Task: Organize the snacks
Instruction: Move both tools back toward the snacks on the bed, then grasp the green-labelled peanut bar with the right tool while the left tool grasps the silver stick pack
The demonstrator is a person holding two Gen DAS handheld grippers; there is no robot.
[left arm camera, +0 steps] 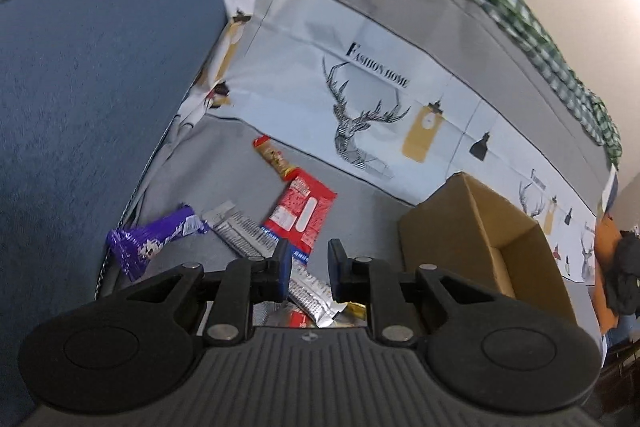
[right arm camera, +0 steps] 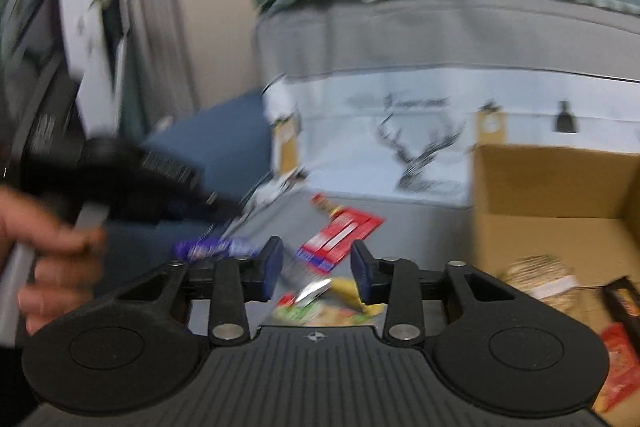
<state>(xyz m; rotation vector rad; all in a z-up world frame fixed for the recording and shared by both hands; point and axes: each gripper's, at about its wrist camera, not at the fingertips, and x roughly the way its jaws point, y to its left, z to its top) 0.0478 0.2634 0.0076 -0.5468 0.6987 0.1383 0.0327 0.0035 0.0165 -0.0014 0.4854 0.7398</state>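
Observation:
Snacks lie on a grey cloth: a purple wrapper (left arm camera: 154, 243), a silver bar (left arm camera: 244, 233), a red packet (left arm camera: 302, 217), a red-and-gold bar (left arm camera: 274, 157) and a second silver wrapper (left arm camera: 312, 297). My left gripper (left arm camera: 309, 273) is open and empty just above the second silver wrapper. A brown cardboard box (left arm camera: 476, 239) stands to its right. In the blurred right wrist view my right gripper (right arm camera: 317, 269) is open and empty above a green-and-yellow packet (right arm camera: 320, 313). The box (right arm camera: 556, 195) is at its right and holds several snacks (right arm camera: 540, 281).
A blue cushion (left arm camera: 92, 107) fills the left side. A grey and white deer-print cloth (left arm camera: 360, 99) rises behind the snacks, with a green checked fabric (left arm camera: 520, 11) on top. The hand holding the left gripper (right arm camera: 52, 259) shows in the right wrist view.

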